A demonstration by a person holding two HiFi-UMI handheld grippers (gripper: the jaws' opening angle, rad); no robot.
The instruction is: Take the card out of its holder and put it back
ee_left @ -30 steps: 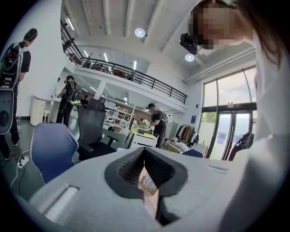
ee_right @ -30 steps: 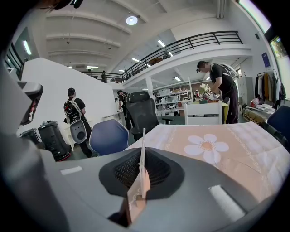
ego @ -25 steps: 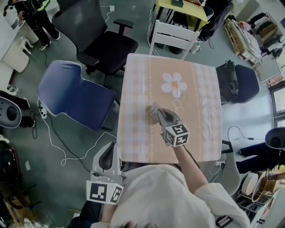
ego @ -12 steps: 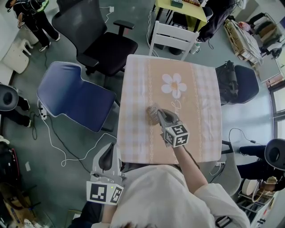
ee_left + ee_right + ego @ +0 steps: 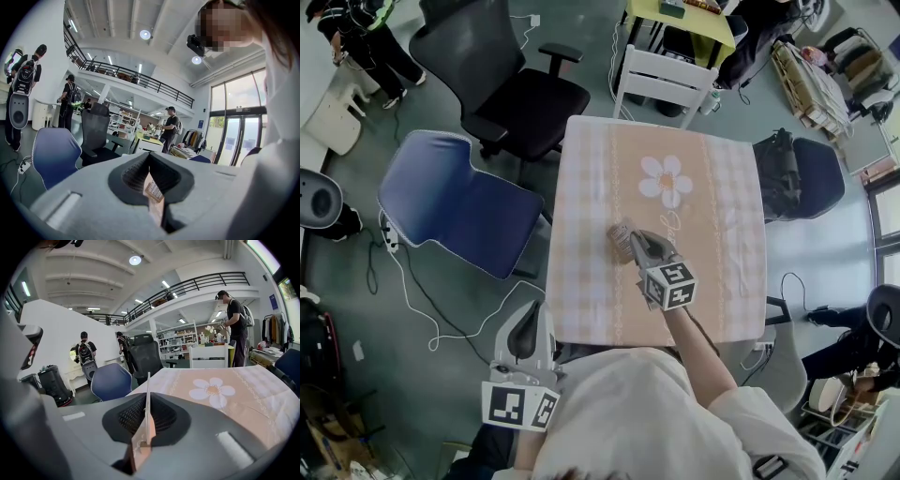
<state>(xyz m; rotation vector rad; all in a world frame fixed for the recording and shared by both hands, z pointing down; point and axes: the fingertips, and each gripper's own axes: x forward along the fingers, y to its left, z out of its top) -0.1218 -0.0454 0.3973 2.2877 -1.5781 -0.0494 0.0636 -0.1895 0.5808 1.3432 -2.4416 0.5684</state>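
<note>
The card (image 5: 154,196), a peach slip with a barcode label, is sitting clamped in the left gripper's (image 5: 150,161) jaws, off the bench (image 5: 722,206) beside the person's body. The right gripper's (image 5: 635,242) jaws are pinching a thin flat piece, probably the holder (image 5: 621,238), over the bench's middle. Nothing is shifting from a second ago, so reinsertion is likely still waiting. Only the left gripper view is showing the card. Only the head view is showing both grippers standing well apart.
</note>
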